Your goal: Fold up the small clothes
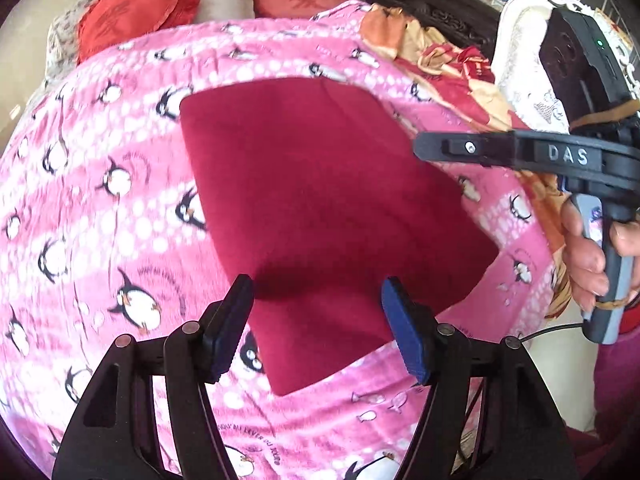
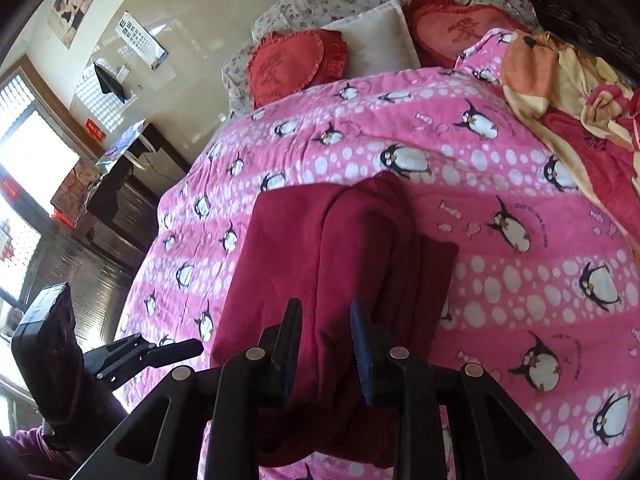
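Gripping maroon garment (image 2: 320, 248): right claw (image 2: 326, 344); left claw (image 1: 316, 320) agape; orange blanket (image 2: 560, 80) near.

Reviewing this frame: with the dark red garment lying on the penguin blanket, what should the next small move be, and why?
Probably lower the left gripper onto the near edge of the dark red knit garment and close. Its jaws stand open above that edge, holding nothing, and the garment lies folded flat on the pink penguin-print blanket. In the right wrist view the right gripper has its jaws astride a raised fold.

Right tongs (image 2: 325, 354) clamp raised fold of maroon garment (image 2: 320, 248) over penguin blanket (image 2: 500, 280).
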Motion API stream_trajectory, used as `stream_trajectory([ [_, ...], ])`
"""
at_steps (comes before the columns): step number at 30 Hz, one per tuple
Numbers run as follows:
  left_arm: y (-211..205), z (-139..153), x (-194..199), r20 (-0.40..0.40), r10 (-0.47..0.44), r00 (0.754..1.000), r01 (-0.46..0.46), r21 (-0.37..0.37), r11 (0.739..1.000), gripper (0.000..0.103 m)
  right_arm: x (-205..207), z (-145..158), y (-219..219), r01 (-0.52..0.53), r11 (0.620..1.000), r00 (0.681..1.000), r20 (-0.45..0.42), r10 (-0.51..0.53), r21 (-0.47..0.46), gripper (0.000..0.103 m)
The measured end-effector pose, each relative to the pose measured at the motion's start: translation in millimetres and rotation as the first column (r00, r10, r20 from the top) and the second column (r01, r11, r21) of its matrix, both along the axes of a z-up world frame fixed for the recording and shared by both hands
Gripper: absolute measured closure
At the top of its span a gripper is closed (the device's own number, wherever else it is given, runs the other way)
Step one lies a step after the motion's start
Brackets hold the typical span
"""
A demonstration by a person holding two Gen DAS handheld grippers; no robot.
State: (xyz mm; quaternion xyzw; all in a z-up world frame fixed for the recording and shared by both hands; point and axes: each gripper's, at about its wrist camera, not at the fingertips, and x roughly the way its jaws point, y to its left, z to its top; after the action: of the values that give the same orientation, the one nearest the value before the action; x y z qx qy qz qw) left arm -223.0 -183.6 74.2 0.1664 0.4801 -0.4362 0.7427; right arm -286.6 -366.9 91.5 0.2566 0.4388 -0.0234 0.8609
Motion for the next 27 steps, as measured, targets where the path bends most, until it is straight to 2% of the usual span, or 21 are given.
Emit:
stream_trajectory([
  [2,2.2,-8.2,-0.6,-0.001,0.015,1.000,-0.015,0.004,1.000,0.036,-5.0,-16.8,3.4,0.013,1.000,0.999,-0.043,-0.012,0.022,0.079],
  [5,0.2,-10.8,-4.1,0.005,0.021,1.000,-0.021,0.002,1.000,0.036,-14.6,-25.7,9.0,0.001,0.999,0.999,-0.041,0.001,0.048,0.079],
  [6,-0.9,-10.5,-4.9,0.010,0.018,1.000,-0.018,0.000,1.000,0.036,-16.7,-23.7,11.8,-0.012,1.000,0.999,-0.031,0.013,0.028,0.079],
  [8,-4.1,-12.6,-5.5,0.014,0.015,1.000,-0.015,-0.001,1.000,0.036,-20.6,-17.2,21.1,-0.052,0.995,0.999,-0.021,0.051,-0.080,0.085],
  [10,-6.2,-15.8,-7.3,0.006,0.009,1.000,-0.009,-0.011,1.000,0.036,-24.0,-20.9,16.4,-0.036,0.993,0.999,-0.037,0.031,-0.116,0.087],
  [14,-7.4,-22.2,-9.6,0.006,0.013,1.000,-0.013,0.000,1.000,0.036,-36.4,-41.8,-0.3,0.020,0.999,0.998,-0.060,-0.023,-0.050,0.088],
  [18,-7.5,-18.0,-4.5,-0.013,0.022,1.000,-0.022,0.001,1.000,0.036,-38.3,-35.2,5.1,-0.001,0.995,0.998,-0.068,-0.005,-0.097,0.088],
  [22,-5.7,-9.4,2.2,-0.010,0.059,0.998,-0.059,-0.021,0.998,0.036,-41.5,-7.8,12.9,0.005,0.989,0.999,-0.040,-0.011,-0.145,0.087],
  [24,-7.0,-6.6,5.0,0.004,0.072,0.997,-0.071,-0.024,0.997,0.036,-43.4,9.5,22.2,-0.025,0.985,1.000,-0.006,0.024,-0.168,0.086],
  [27,-12.2,-6.3,9.2,0.014,0.086,0.996,-0.086,-0.020,0.996,0.036,-40.2,18.4,38.0,-0.072,0.980,0.997,0.013,0.076,-0.184,0.086],
])
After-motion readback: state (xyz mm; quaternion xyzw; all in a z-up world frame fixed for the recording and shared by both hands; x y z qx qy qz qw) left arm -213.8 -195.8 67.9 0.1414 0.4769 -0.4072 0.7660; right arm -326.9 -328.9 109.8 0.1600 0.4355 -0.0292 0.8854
